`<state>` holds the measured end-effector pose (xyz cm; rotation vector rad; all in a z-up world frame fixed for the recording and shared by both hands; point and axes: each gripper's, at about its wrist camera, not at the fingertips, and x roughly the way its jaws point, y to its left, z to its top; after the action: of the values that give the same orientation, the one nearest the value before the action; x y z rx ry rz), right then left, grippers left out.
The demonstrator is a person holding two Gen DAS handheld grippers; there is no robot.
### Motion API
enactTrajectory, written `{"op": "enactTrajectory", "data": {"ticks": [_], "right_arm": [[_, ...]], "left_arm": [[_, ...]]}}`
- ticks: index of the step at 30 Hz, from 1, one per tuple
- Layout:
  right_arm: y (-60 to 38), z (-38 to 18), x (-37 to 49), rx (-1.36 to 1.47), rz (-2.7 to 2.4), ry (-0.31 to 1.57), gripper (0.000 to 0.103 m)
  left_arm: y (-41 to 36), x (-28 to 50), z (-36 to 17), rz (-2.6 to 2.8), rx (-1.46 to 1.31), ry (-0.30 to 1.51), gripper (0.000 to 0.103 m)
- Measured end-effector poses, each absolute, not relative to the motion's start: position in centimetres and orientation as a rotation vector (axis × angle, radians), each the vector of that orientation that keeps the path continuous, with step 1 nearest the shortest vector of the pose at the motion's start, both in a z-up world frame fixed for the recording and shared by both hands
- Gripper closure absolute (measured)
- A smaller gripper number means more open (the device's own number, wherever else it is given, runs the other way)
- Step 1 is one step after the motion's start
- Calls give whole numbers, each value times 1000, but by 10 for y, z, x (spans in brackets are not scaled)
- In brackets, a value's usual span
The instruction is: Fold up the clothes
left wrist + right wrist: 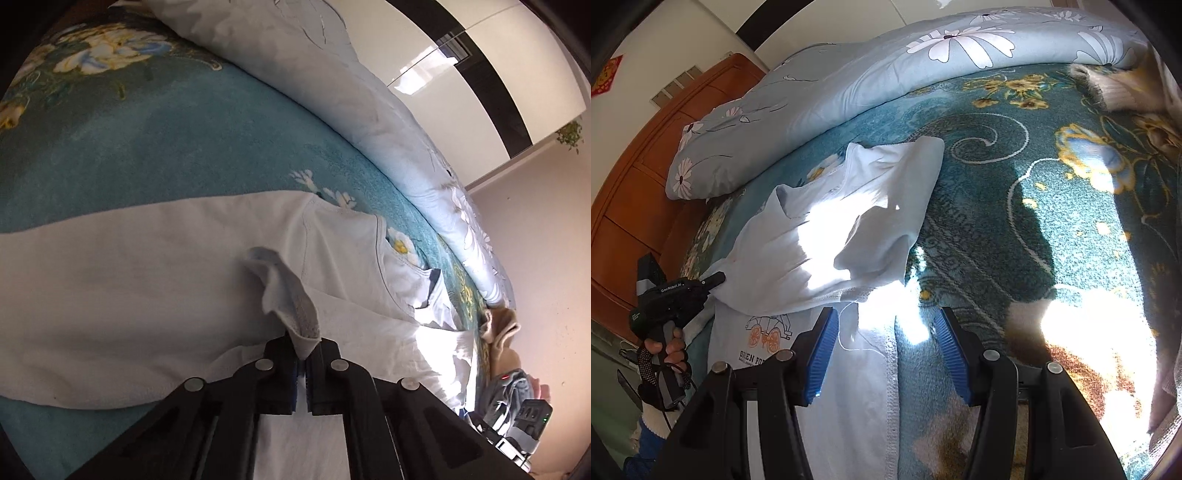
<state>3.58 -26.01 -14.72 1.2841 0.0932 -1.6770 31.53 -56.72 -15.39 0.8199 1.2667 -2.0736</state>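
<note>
shirt lay on the bed, looked light and limp; left gripper pinched its sleeve, best hold; right gripper stood half-open, empty, over the hem.

A bed covered by a plush teal blanket with yellow and blue flowers and pale scrollwork carries everything. A pale white cotton T-shirt with an orange car print lies on it, its upper part folded over itself, one hemmed edge running down toward the near side. Along the far edge of the blanket lies a rolled grey-blue quilt printed with large white daisies; the same quilt borders the blanket in the left wrist view. At the far right corner a beige knitted garment rests beside the quilt's end.
</note>
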Motion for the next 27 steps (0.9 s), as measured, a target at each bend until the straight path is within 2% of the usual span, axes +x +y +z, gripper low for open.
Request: {"op": "enactTrajectory", "data": {"ticks": [3,7,9,14,19,21,24,25,26,27], "right_arm": [[-260,-144,34,1278,-1683,100,46],[-258,-142,32,1266,-1696,104,46],[-256,-146,32,1272,-1705,105,46],[-253,-148,32,1293,-1695,82,46],[-251,-134,35,1267,-1701,89,46],[-247,-129,37,1258,-1705,86,46],[-240,-121,41,1247,-1710,92,46],[-238,-118,43,1242,-1711,95,46],[-237,-116,45,1241,-1709,94,46],[-237,-114,47,1241,-1707,92,46]], "left_arm": [[-562,295,-118,-2224,807,1143,101],[-557,294,-68,-2400,632,1041,101],[-563,293,-83,-2334,702,1051,101],[-578,309,-162,-2102,902,1140,100],[-570,334,-168,-2092,880,1196,94],[-561,353,-156,-2094,879,1171,87],[-545,390,-137,-2136,840,1108,66],[-542,403,-130,-2147,837,1061,51],[-539,416,-124,-2153,835,1018,41],[-539,427,-120,-2148,835,995,41]]}}
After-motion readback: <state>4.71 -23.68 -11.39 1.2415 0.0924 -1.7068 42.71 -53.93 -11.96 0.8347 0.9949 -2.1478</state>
